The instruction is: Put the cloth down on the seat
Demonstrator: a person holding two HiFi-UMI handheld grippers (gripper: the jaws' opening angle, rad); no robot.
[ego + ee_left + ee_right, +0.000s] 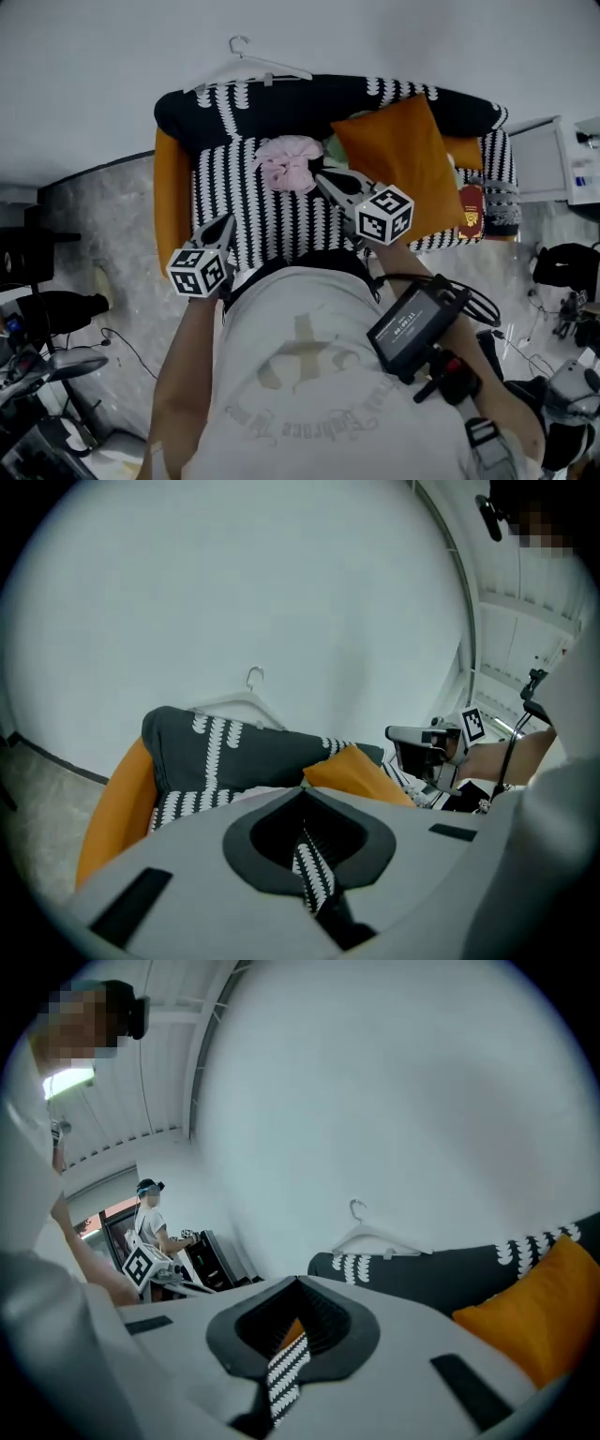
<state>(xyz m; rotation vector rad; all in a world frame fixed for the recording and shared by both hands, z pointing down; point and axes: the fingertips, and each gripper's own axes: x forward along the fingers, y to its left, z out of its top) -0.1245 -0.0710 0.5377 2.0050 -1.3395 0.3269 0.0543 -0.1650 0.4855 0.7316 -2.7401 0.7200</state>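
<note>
The job looks finished: the pink cloth lies in a crumpled heap on the black-and-white patterned seat, toward the 12 o'clock side of the head view. It sits just in front of the backrest and at about 9 o'clock from the orange cushion. Nothing holds it. The left gripper has its jaws brought together on nothing. In its own view they meet along a thin slit, and only a strip of the seat's pattern shows through it. The right gripper reads the same way in its own view, with the jaws together, no cloth pinched, and a sliver of pattern and orange behind them. From the left jaws the cloth lies at about 1 o'clock, clearly apart from them. From the right jaws it lies at about 10 o'clock and looks near in the head view, though no view shows contact, and the right gripper view looks out over the backrest and the hanger rather than at the cloth. I judge that nothing of the task is left except to take both grippers away, unless the cloth is meant to lie flat, which the task does not say.
</note>
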